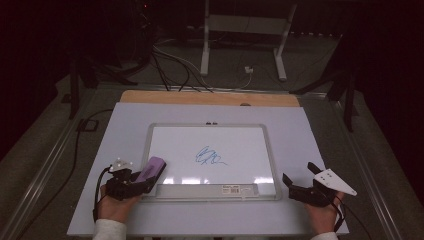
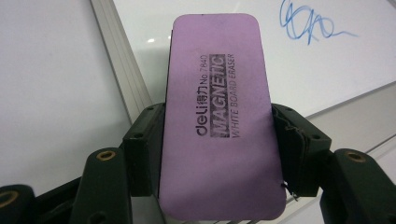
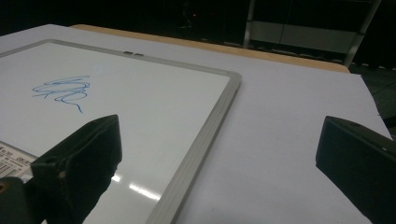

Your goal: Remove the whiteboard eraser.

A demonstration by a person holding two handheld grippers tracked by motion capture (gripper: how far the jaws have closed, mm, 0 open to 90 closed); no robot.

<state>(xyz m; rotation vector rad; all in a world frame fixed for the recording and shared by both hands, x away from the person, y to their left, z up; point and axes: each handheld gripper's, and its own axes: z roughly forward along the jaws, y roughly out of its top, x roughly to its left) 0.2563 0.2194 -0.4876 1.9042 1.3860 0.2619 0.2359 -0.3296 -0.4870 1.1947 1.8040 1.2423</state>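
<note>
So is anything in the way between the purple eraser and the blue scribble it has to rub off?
Nothing visible is. The purple eraser, clamped in the left gripper, sits over the whiteboard's lower left corner. Between it and the blue scribble there is bare white board. The right gripper waits open off the board's right side.

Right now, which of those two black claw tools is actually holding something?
The left gripper, at the whiteboard's lower left corner, clamps a purple whiteboard eraser. The right gripper, beside the board's right edge, has wide, empty jaws.
</note>
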